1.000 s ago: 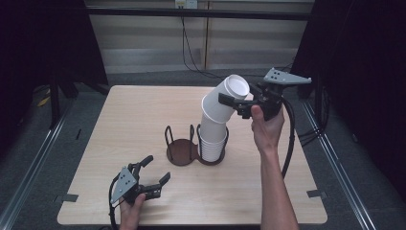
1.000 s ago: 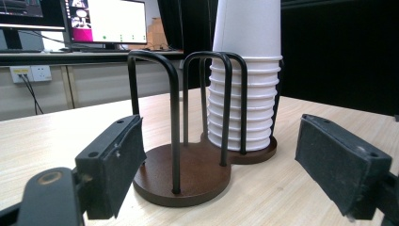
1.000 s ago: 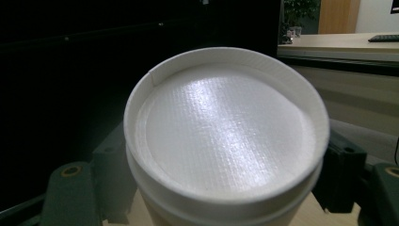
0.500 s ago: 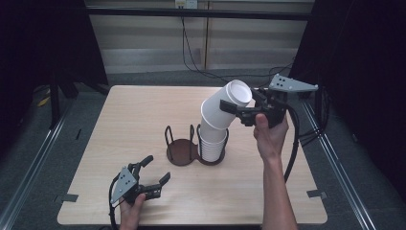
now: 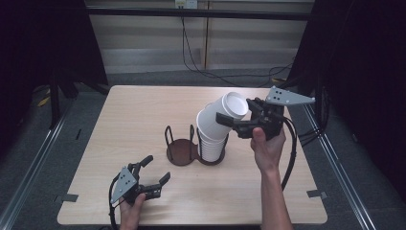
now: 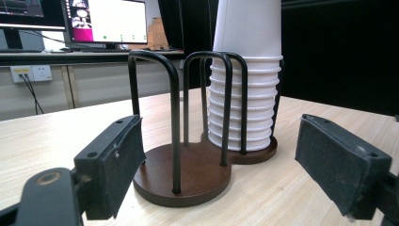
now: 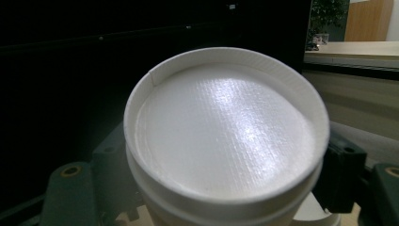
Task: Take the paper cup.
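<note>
We grip the tilted top cup (image 5: 229,112) in our right gripper (image 5: 235,122), its jaws clamped on it above the cup stack (image 5: 212,141). Our left gripper (image 5: 154,173) rests on the bench (image 5: 143,110), jaws apart and empty, facing the holder (image 5: 181,152).

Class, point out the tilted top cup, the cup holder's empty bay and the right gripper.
top cup (image 5: 235,105), high view, upturned base.
empty bay (image 5: 181,152), high view, brown base disc.
right gripper (image 5: 229,118), high view, between jaw tips.

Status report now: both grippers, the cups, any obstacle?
Right gripper shut on top cup, cup tilted off the stack. Left gripper open, resting on table, holding nothing. Nothing in the way; holder ring beside the stack vacant.
</note>
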### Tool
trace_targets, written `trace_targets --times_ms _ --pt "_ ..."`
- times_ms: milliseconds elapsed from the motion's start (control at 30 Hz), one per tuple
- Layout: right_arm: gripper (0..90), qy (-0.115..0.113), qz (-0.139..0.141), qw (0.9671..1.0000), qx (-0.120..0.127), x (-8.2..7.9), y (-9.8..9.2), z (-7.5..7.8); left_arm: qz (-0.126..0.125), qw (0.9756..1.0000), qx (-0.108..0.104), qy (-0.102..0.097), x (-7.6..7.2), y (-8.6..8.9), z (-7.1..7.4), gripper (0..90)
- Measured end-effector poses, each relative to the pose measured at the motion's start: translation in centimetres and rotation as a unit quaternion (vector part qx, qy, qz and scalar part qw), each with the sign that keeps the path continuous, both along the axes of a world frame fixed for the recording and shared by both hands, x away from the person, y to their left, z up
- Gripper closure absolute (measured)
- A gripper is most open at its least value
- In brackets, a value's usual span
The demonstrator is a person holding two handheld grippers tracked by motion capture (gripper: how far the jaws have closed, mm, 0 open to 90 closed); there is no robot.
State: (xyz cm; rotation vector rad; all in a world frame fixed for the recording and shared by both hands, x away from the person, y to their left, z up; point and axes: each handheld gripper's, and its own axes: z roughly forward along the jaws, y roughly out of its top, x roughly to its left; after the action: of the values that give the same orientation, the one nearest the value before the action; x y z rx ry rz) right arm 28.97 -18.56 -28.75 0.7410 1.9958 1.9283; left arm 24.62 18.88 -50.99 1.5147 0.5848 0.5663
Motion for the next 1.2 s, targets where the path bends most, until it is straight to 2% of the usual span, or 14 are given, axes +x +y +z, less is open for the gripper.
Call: trace_targets --times_ms 100,167,267,467,533,567,633,733,800,933,1000,1033,1167,1200 --pt "23.5 -0.003 0.003 1.0000 -0.002 -0.4 0.1 -0.1 0.004 1.0000 -0.004 0.006 0.0 -0.1 0.0 15.8" --pt "23.5 -0.002 0.005 1.0000 -0.004 -0.5 0.2 -0.1 -0.002 0.9999 -0.005 0.010 0.0 0.0 0.0 15.9" --pt "23.5 -0.001 0.009 0.9998 -0.019 -1.0 0.6 -0.4 -0.015 0.9997 -0.009 0.014 -0.2 -0.1 0.0 15.9" --pt "23.5 0.001 0.023 0.9994 -0.026 -1.5 1.0 -1.2 -0.039 0.9988 0.002 0.031 -0.1 -0.4 0.2 15.9" --pt "23.5 0.002 0.024 0.9993 -0.028 -1.6 1.1 -1.3 -0.050 0.9982 0.010 0.033 -0.1 -0.5 0.4 16.2" --pt "23.5 0.002 0.025 0.9993 -0.029 -1.6 1.2 -1.5 -0.055 0.9980 0.017 0.027 0.0 -0.4 0.5 16.9" --pt "23.5 0.005 0.026 0.9991 -0.033 -1.7 1.4 -1.8 -0.062 0.9977 0.009 0.029 -0.1 -0.6 0.6 17.6" --pt "23.5 0.003 0.038 0.9986 -0.036 -2.0 1.8 -2.3 -0.071 0.9968 0.021 0.030 -0.2 -0.8 1.0 17.6" --pt "23.5 0.002 0.037 0.9982 -0.047 -2.3 2.1 -2.6 -0.074 0.9965 0.015 0.036 -0.5 -1.1 1.1 17.6" --pt "23.5 0.005 0.045 0.9975 -0.054 -2.6 2.7 -3.2 -0.087 0.9956 0.011 0.034 -0.8 -1.3 1.4 17.8" --pt "23.5 0.008 0.048 0.9972 -0.056 -2.7 2.8 -3.6 -0.089 0.9955 0.016 0.028 -0.8 -1.3 1.6 18.3" --pt "23.5 0.009 0.049 0.9972 -0.056 -2.7 2.9 -3.9 -0.094 0.9950 0.008 0.034 -1.0 -1.4 1.7 18.6" --pt "23.4 0.013 0.052 0.9974 -0.049 -2.9 3.0 -4.7 -0.099 0.9945 0.010 0.034 -0.9 -1.6 2.3 18.1" --pt "23.5 0.017 0.050 0.9974 -0.050 -2.9 3.2 -5.2 -0.103 0.9938 0.010 0.041 -0.8 -1.8 2.5 16.0"
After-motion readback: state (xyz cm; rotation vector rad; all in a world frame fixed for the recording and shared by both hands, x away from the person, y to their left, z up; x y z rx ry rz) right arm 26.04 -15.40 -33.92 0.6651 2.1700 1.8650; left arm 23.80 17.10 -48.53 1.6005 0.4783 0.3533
